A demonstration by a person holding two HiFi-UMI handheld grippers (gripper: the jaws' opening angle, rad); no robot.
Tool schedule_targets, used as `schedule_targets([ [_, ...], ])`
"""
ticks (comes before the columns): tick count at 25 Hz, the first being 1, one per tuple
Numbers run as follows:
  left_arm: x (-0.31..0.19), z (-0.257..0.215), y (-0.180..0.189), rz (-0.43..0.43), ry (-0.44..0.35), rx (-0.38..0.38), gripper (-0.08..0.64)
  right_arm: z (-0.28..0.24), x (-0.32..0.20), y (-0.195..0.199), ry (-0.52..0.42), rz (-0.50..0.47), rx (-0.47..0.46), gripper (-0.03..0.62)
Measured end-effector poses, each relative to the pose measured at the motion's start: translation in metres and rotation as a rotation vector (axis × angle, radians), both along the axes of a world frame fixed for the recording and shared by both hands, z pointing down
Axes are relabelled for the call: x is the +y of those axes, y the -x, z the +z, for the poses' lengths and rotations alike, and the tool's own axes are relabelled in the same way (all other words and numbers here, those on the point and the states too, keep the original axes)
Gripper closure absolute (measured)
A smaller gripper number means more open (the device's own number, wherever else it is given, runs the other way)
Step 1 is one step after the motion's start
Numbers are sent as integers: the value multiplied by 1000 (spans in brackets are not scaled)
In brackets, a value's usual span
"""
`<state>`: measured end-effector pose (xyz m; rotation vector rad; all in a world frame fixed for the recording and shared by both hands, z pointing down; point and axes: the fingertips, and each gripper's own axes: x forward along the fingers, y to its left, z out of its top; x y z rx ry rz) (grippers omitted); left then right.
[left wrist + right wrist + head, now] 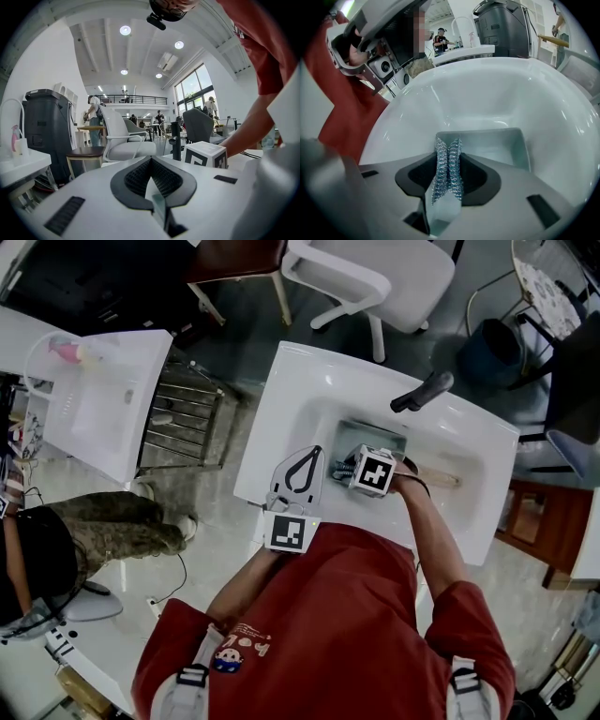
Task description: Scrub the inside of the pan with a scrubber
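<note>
**Scrubber [447, 178] held at the pan [501, 140] in a white sink [309, 390]**

The right gripper [448, 143] has its jaws pinched on the scrubber, a wad of steel mesh. The mesh stands up between the jaws and points into the sink. The square grey pan lies on the sink's floor at 12 o'clock from the scrubber's tip. Whether the mesh touches the pan's near rim cannot be told. In the head view the left gripper [298, 474] sits at 9 o'clock of the right one, at the sink's near edge. Its jaws are pressed together with nothing between them. A black tap [422, 391] stands at about 1 o'clock of the pan. The person wears a red shirt [328, 615].
</note>
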<state>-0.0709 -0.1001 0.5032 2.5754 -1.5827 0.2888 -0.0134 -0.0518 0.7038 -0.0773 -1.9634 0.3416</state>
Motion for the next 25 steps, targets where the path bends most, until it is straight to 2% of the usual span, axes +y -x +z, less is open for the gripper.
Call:
schedule_targets([
  [11,-2,3,-3,6,1,3,552,2,-13,0,-139,-3,19,430],
  [14,-2,2,-4,8,1,5,552,2,-26,-3,-199,23,26,430],
  [19,-2,3,-3,7,2,2,552,5,-50,-9,-350,58,45,428],
  [25,-4,3,-3,11,-2,-3,552,6,-75,-13,-456,123,45,428],
])
